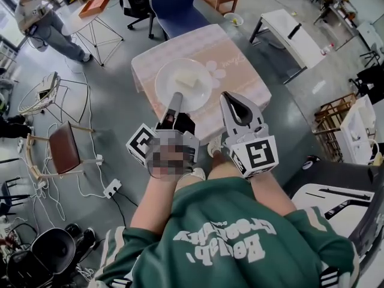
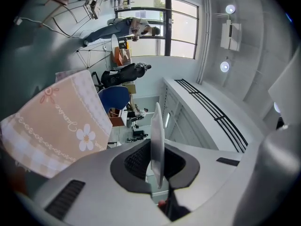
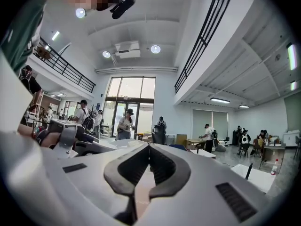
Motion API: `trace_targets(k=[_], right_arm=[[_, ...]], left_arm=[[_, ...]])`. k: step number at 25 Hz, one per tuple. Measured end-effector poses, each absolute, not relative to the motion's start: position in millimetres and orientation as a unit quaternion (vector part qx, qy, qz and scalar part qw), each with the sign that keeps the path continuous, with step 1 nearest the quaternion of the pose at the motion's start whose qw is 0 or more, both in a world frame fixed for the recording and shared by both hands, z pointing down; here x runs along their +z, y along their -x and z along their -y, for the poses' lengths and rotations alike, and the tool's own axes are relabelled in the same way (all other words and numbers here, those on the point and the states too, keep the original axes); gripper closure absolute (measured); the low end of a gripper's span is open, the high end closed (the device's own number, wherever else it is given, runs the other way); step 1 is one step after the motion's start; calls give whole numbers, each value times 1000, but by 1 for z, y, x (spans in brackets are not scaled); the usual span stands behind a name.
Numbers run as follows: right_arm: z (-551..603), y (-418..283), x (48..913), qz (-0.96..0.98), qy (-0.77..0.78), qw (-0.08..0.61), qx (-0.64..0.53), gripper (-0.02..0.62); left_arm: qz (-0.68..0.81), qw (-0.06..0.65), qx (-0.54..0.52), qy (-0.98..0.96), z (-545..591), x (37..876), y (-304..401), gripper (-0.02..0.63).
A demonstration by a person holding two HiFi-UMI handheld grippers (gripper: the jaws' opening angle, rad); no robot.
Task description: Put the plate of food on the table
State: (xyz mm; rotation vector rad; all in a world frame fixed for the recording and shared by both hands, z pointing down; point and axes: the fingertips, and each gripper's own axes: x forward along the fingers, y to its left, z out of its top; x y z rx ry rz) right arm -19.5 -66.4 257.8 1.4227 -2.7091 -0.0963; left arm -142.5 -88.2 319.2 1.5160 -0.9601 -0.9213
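A white plate (image 1: 191,95) with a pale piece of food (image 1: 182,83) hangs level over the small table with a pink flowered cloth (image 1: 240,83). My left gripper (image 1: 176,96) is shut on the plate's near rim. In the left gripper view the plate (image 2: 157,126) stands edge-on between the black pads (image 2: 139,163), a little clear of the cloth (image 2: 61,121). My right gripper (image 1: 227,96) hovers beside the plate at the table's near edge, jaws shut with nothing in them; their tips (image 3: 149,147) meet.
A blue chair (image 1: 174,5) stands at the table's far side. A brown chair (image 1: 63,149) and a power strip (image 1: 111,189) with cables lie to the left. A white bench table (image 1: 294,35) is at the right. A person (image 1: 42,20) walks at the far left.
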Motion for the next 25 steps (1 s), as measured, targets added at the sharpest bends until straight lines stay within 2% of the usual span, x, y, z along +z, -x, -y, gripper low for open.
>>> trace_targets(k=[25], right_arm=[[239,-14,315,904,-421,68,17,580]], left_arm=[[439,547,-377,-605,244,376,100,577]])
